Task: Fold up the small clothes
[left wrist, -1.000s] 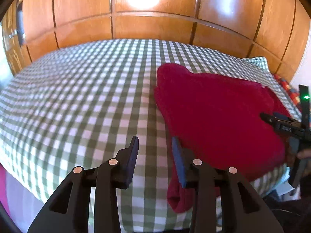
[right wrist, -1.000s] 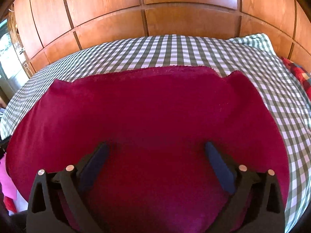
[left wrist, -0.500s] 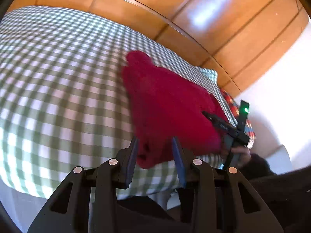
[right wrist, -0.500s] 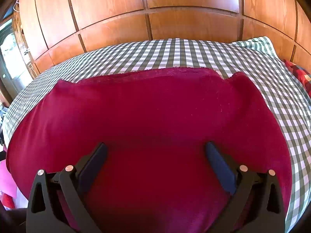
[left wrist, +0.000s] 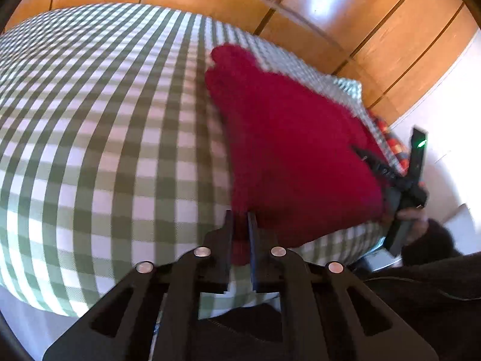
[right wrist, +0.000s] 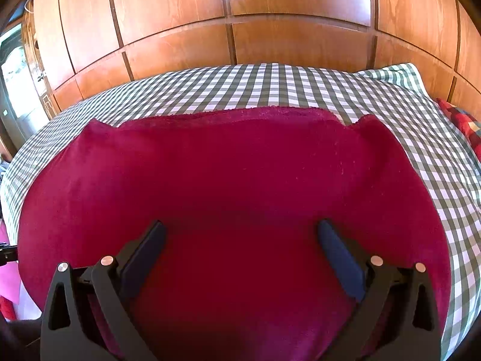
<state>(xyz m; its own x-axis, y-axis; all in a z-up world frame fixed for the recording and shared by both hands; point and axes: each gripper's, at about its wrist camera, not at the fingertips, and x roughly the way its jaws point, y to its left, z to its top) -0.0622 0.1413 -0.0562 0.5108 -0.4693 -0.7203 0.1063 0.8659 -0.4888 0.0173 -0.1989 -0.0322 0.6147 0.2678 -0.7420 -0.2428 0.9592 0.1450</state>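
A dark red fleece garment lies spread on the green-and-white checked bedsheet. It fills most of the right wrist view. My left gripper is shut on the garment's near left corner at the bed's front edge. My right gripper is open wide, its fingers hovering over the garment's near middle with nothing between them. It also shows in the left wrist view at the garment's right edge.
Wooden wall panels stand behind the bed. A checked pillow and a red plaid cloth lie at the far right. A pink cloth hangs at the bed's left edge.
My left gripper swung to the garment's near left corner and closed on it. My right gripper stayed open over the garment, lifting slightly.
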